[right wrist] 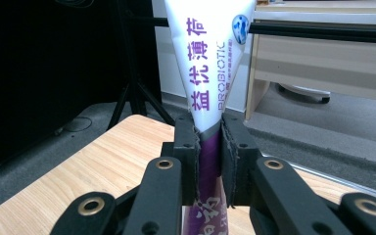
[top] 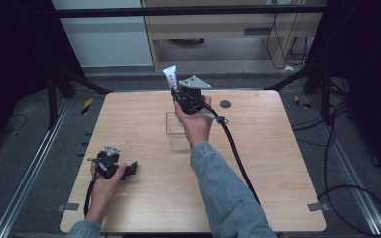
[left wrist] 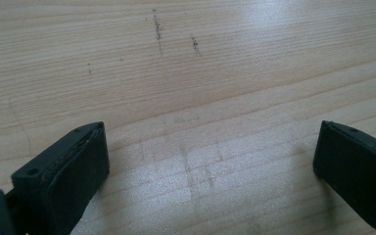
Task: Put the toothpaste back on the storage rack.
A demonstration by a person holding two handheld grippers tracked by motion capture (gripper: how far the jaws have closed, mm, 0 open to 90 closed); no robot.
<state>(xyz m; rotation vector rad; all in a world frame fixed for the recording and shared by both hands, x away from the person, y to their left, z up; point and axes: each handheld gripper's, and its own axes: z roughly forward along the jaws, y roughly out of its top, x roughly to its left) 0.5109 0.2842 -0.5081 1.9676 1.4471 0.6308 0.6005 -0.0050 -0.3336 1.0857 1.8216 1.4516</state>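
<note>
While the left claw (top: 129,169) gapes empty, the right claw (right wrist: 209,147) pinches a tube (right wrist: 208,58), probably toothpaste.

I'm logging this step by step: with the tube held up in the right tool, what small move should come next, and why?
Probably lower the right tool toward the clear box. It is shut on the tube, held above the table, and the box sits just below that hand.

A light wooden counter (top: 258,163) stands on grey carpet (top: 25,144), with metal rails (top: 30,173) running along the floor on both sides. Black curtains (top: 10,39) hang left and right. At the far side stands a pale wooden desk (top: 218,25), with cables (top: 347,148) trailing on the right.
</note>
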